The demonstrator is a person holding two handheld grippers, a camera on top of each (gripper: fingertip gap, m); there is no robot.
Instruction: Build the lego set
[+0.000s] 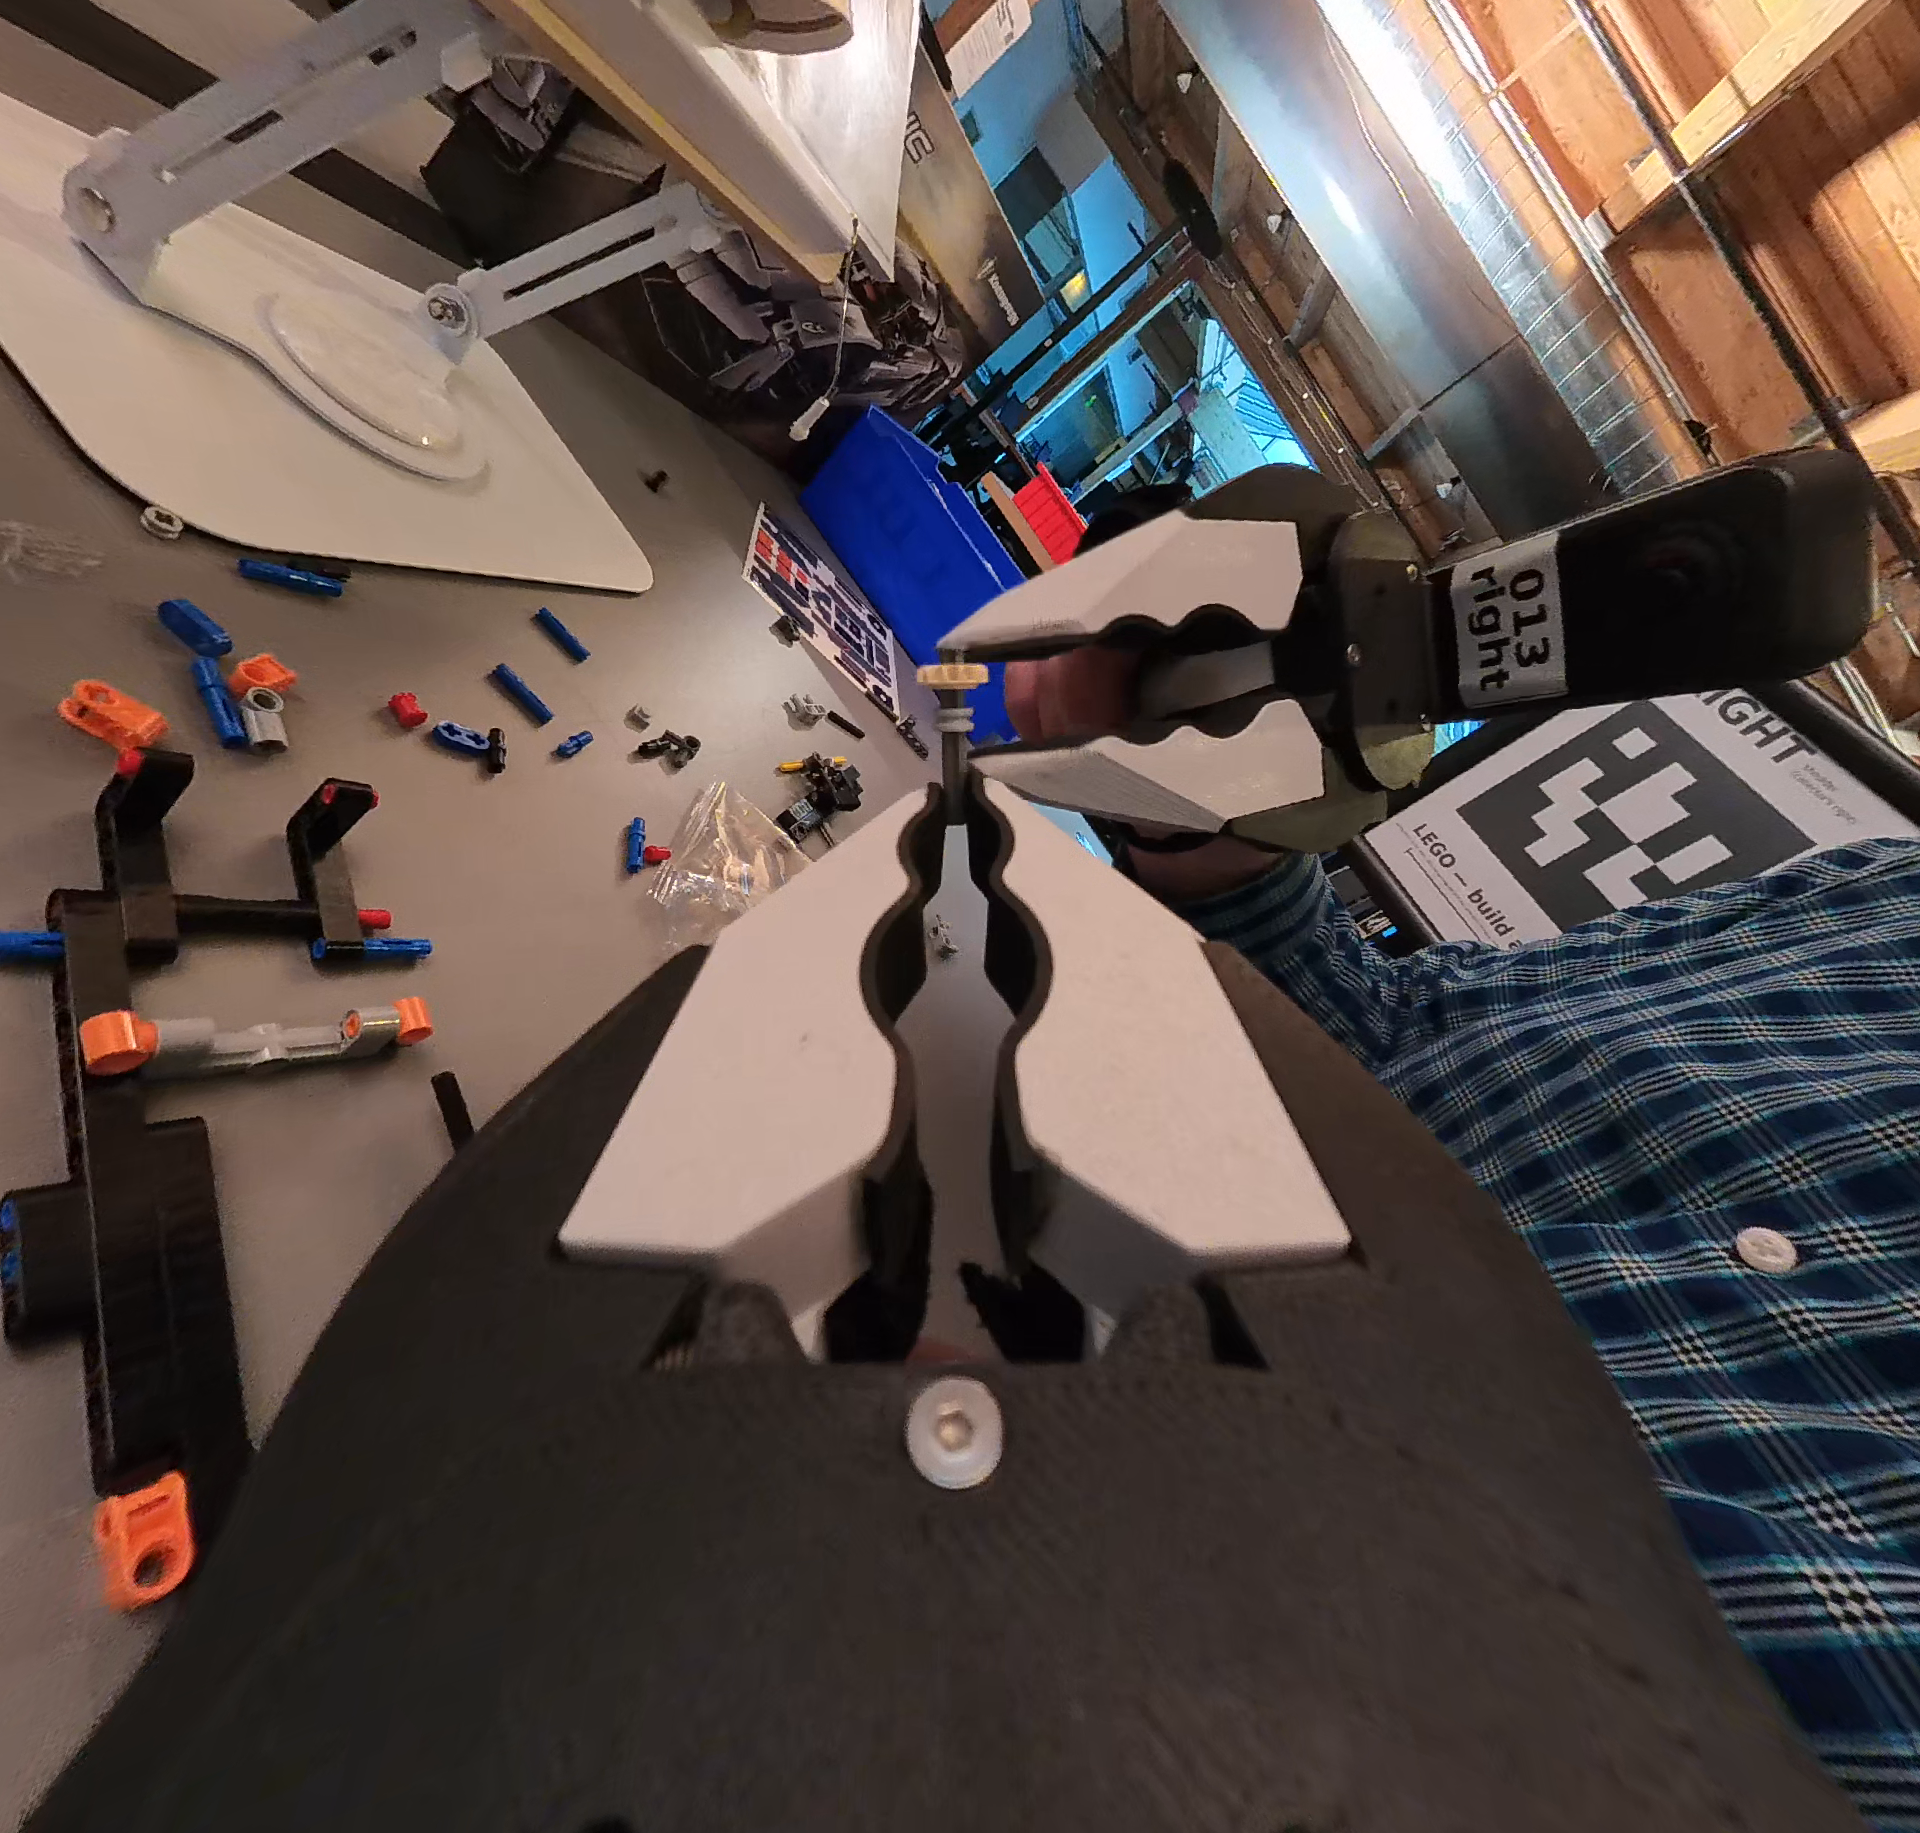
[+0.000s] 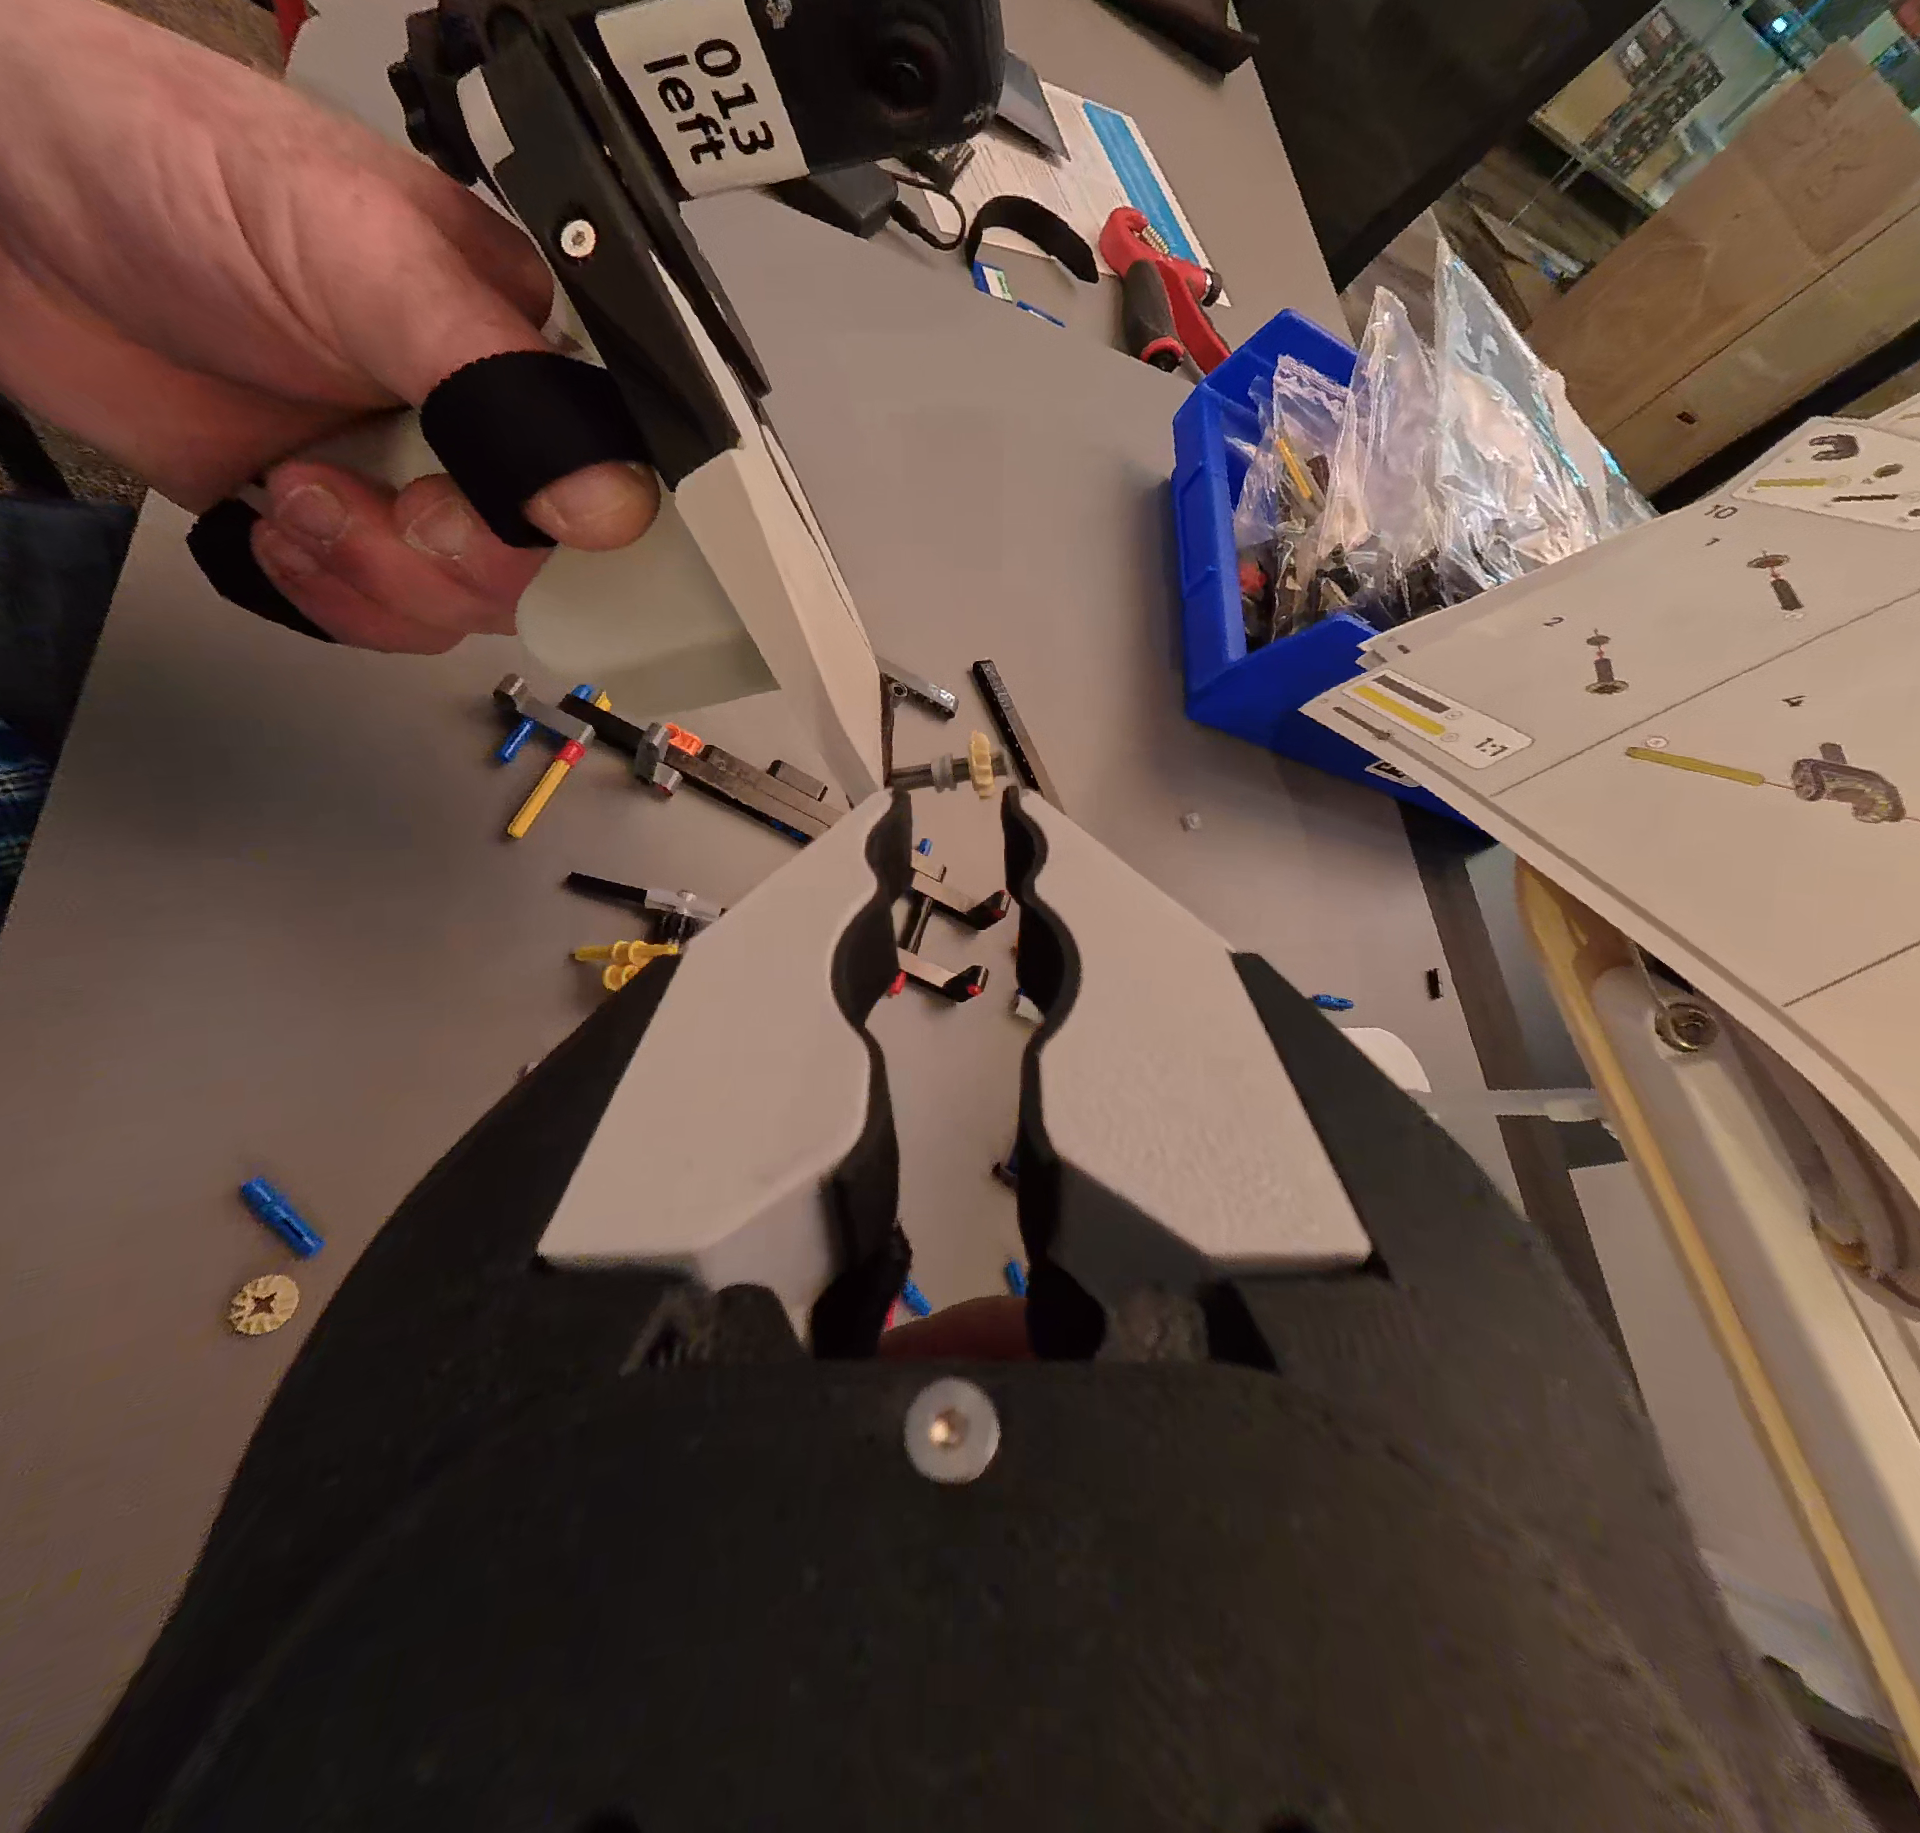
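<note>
Two grippers meet in the air above the grey bench [image 2: 1039,453]. The left gripper [image 1: 954,815] has its jaws pressed tight on the bottom end of a thin black axle [image 1: 954,796]. In the left wrist view the axle sticks out at 12 o'clock from the jaw tips, so its long line runs straight on from the left fingers. A small grey ring [image 1: 956,721] and a tan gear [image 1: 943,677] sit on the axle, farther up.

The right gripper [image 1: 961,708] comes in from 3 o'clock, across the axle. Its jaws are spread, one tip above the gear and one below the ring, and I cannot tell if they touch. In the right wrist view the right gripper [image 2: 951,796] has the axle lying sideways just past its tips, at 12 o'clock, with the gear toward the right-hand finger.

I think the next move is to push the gear along the axle. A second tan gear [image 2: 264,1303] lies on the bench at 8 o'clock.
</note>
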